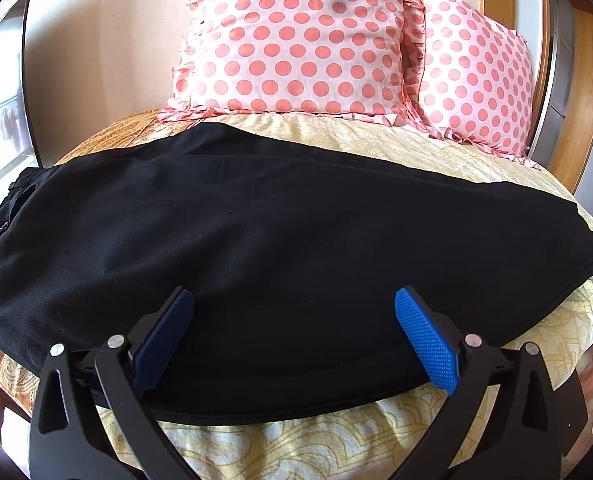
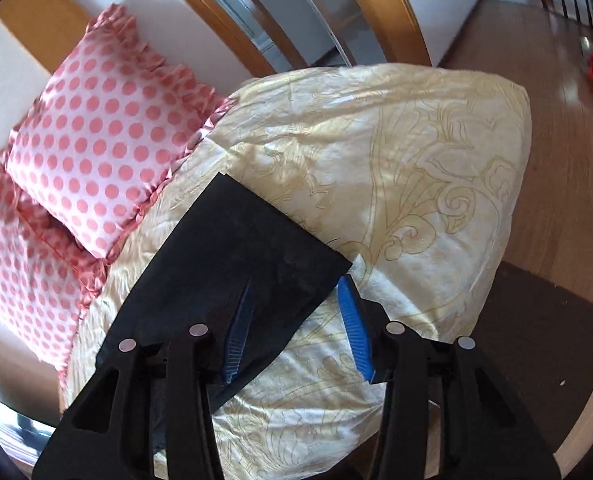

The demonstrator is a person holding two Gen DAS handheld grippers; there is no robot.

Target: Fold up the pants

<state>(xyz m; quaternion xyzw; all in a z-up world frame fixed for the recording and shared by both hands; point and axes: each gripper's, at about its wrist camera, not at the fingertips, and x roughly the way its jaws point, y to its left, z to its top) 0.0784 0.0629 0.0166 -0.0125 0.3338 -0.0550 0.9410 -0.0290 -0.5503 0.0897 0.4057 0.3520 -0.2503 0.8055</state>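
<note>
1. Left tongs [image 1: 294, 316] stand wide open above the near long edge of the black pants [image 1: 256, 240], blue pads [image 1: 426, 340] spread and gripping nothing.
2. Right tongs [image 2: 296, 320] are open too, poised at the hem end of the pants [image 2: 236, 248]; the left pad [image 2: 238, 336] sits over the cloth, the right pad just beside the hem corner, over the bedspread [image 2: 416, 160].
3. Pants lie flat, legs stacked, stretched crosswise on the yellow patterned bedspread [image 1: 336, 440] of the bed, waistband toward the left.
4. Two pink polka-dot pillows [image 1: 296, 40] lean at the head, near the pants' far edge.
</note>
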